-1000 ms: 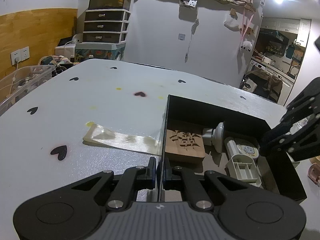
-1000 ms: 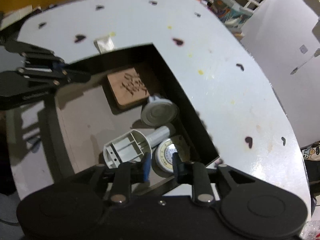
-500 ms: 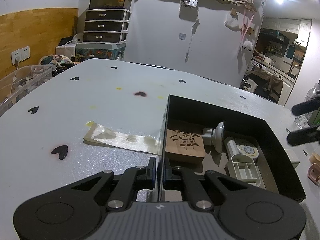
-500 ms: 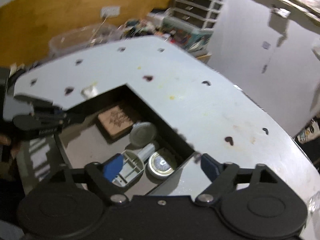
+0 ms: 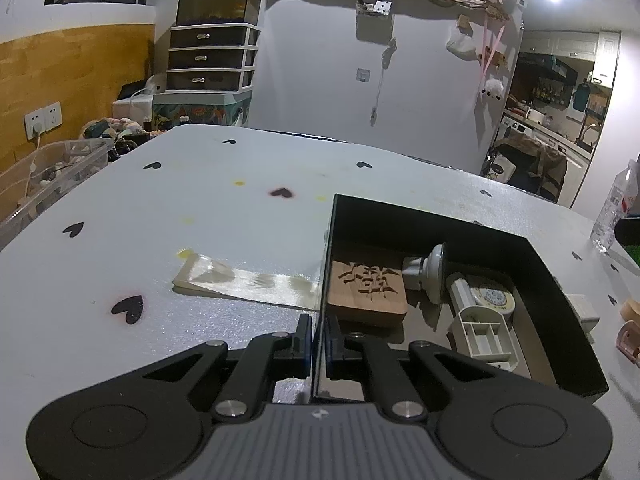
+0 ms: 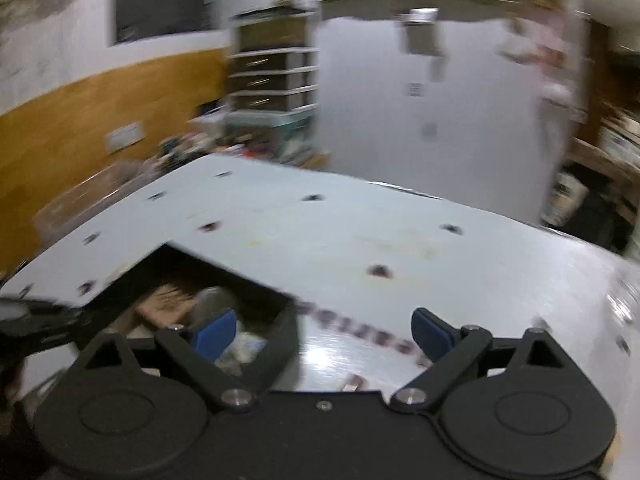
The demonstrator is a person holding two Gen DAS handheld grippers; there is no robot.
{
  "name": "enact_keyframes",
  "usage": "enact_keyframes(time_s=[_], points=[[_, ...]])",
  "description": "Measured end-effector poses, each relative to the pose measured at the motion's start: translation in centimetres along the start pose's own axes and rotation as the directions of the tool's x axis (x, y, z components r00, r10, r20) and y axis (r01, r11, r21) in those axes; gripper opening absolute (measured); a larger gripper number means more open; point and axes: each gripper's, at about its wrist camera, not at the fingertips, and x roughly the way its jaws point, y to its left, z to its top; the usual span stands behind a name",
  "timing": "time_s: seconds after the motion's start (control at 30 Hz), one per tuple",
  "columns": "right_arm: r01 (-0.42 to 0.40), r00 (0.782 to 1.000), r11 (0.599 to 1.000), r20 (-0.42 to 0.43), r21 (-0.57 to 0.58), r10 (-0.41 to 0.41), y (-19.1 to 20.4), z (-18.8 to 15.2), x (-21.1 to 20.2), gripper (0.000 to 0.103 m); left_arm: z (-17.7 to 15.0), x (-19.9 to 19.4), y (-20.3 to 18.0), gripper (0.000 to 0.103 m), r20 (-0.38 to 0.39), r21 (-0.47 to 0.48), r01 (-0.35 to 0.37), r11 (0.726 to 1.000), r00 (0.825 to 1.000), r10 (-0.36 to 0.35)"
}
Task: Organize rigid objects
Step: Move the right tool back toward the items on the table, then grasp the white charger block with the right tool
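On the left of the tabletop (image 5: 200, 208) a glossy flat packet (image 5: 248, 280) lies just beside the black box (image 5: 568, 320), whose near left wall the left tool (image 5: 318, 336) pinches with its jaws narrow, steadying it. Inside, left to right, sit a carved wooden block (image 5: 366, 290), a grey knob (image 5: 434, 272), a round tin (image 5: 494, 298) and a white compartment piece (image 5: 486, 336). A second ago the right tool (image 6: 322, 330) gripped that white piece inside the box; now it has let go and pulled off to the right, jaws wide and empty. That item looks stowed, so small things on the far right (image 5: 628, 332) likely come next
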Motion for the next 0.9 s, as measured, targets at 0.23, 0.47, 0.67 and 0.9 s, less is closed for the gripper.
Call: enact_keyframes(time_s=[0.23, 0.47, 0.67, 0.9], points=[[0.069, 0.998, 0.991, -0.008, 0.110, -0.069, -2.4, -3.3, 0.4, 0.090, 0.0, -0.4, -0.3, 0.006, -0.006, 0.011, -0.025, 1.000, 1.000, 0.025], [0.135, 0.989, 0.976, -0.084, 0.173, -0.122, -4.2, -5.6, 2.2, 0.080, -0.1, -1.0, -0.5, 0.006, -0.007, 0.024, -0.039, 0.999, 0.999, 0.039], [0.142, 0.984, 0.977, -0.134, 0.161, -0.121, -4.5, -6.5, 4.5, 0.078, -0.2, -1.8, -0.9, 0.006, 0.003, 0.038, -0.047, 0.998, 0.999, 0.047], [0.150, 0.977, 0.974, -0.177, 0.172, -0.119, -4.6, -6.7, 7.2, 0.068, -0.3, -2.5, -0.9, 0.004, 0.015, 0.032, -0.049, 0.998, 0.999, 0.048]])
